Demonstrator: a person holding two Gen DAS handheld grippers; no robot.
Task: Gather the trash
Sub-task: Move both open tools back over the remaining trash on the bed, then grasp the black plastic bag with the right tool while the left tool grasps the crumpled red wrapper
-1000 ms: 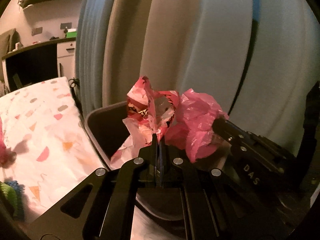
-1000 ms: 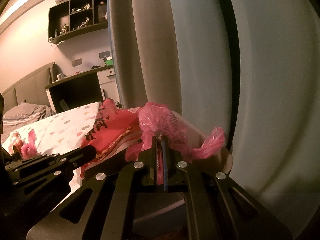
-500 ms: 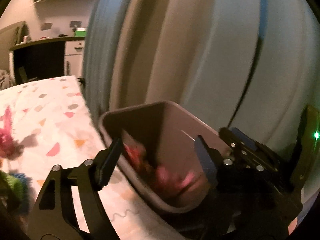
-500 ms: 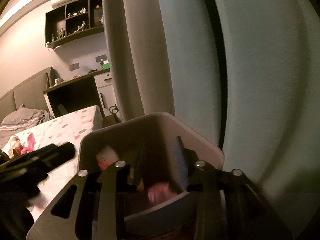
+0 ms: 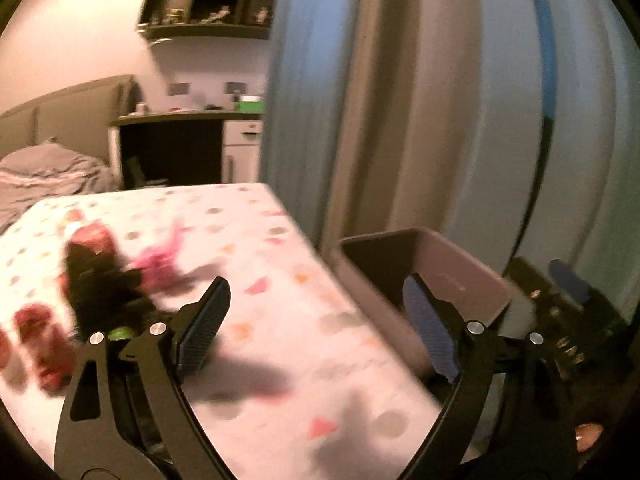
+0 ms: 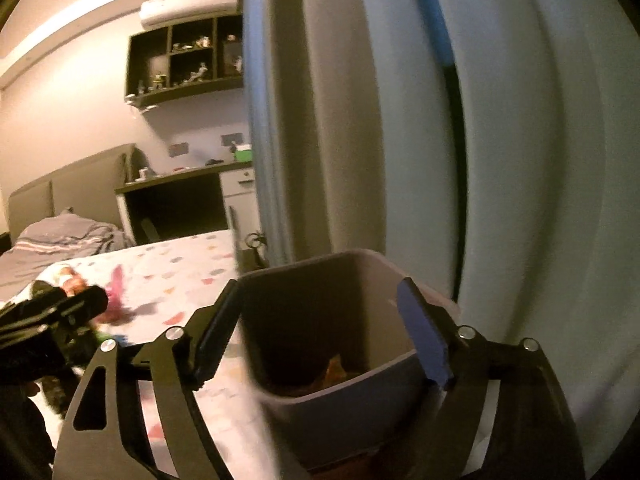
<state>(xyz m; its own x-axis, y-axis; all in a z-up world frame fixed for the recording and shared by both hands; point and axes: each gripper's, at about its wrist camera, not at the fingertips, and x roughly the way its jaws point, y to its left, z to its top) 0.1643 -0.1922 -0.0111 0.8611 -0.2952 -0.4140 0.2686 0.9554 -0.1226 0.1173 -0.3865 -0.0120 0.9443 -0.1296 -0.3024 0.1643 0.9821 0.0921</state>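
The left gripper [image 5: 316, 328] has just been opening and stands wide with nothing between its jaws, above the bed's spotted white sheet [image 5: 280, 360]. The right gripper [image 6: 320, 332] has likewise just been spreading and is empty, over the grey plastic bin [image 6: 340, 404], where orange-brown scraps [image 6: 336, 372] lie inside. A crumpled pink wrapper [image 5: 164, 260] lies on the sheet, well apart from the bin.

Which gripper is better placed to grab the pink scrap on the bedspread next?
Left gripper: open, empty, facing the pink scrap on the bedspread. Right gripper faces the bin.
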